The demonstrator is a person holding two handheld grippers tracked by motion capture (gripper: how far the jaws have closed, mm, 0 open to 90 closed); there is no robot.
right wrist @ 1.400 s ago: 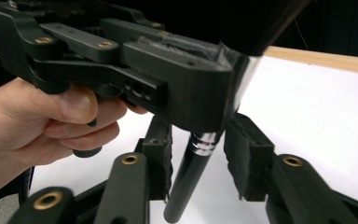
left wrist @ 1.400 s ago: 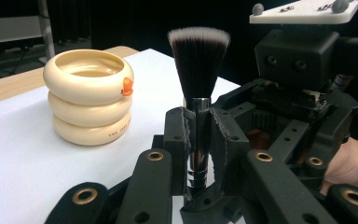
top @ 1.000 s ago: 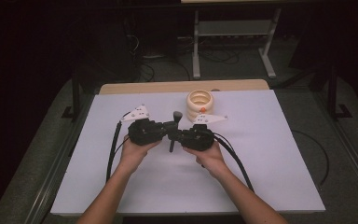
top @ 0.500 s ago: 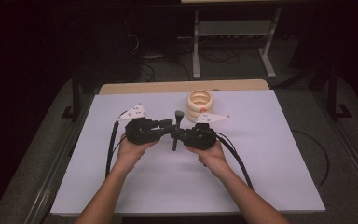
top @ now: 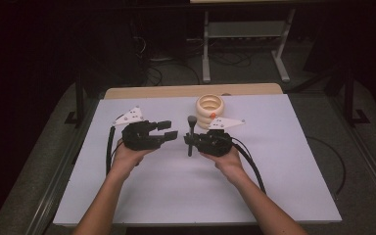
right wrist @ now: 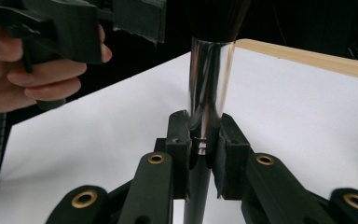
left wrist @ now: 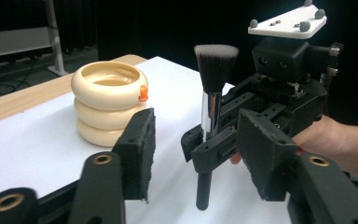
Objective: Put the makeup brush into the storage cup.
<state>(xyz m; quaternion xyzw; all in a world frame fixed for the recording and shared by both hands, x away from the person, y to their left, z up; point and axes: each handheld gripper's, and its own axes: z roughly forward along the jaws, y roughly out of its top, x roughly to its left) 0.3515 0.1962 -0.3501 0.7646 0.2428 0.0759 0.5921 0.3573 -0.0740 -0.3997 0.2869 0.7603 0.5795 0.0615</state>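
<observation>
A makeup brush (top: 191,128) with a dark handle, chrome ferrule and grey-tipped bristles stands upright, a little above the white board. My right gripper (top: 190,142) is shut on its ferrule, and in the right gripper view both pads of the gripper (right wrist: 204,149) press on the brush (right wrist: 209,79). My left gripper (top: 169,129) hangs a short way left of the brush. Its jaws have just been opening, and they hold nothing. In the left gripper view the brush (left wrist: 212,93) and the right gripper (left wrist: 214,140) show beyond my own open jaws.
A stack of three cream rings (top: 210,110) with a small orange piece (left wrist: 143,93) stands behind the right gripper. The white board (top: 274,186) lies on a wooden table (top: 152,91). A metal stand (top: 245,29) and cables are on the dark floor beyond.
The left gripper has opened, let go of the brush and drawn away to the left. The right gripper keeps the brush upright in about the same place.
</observation>
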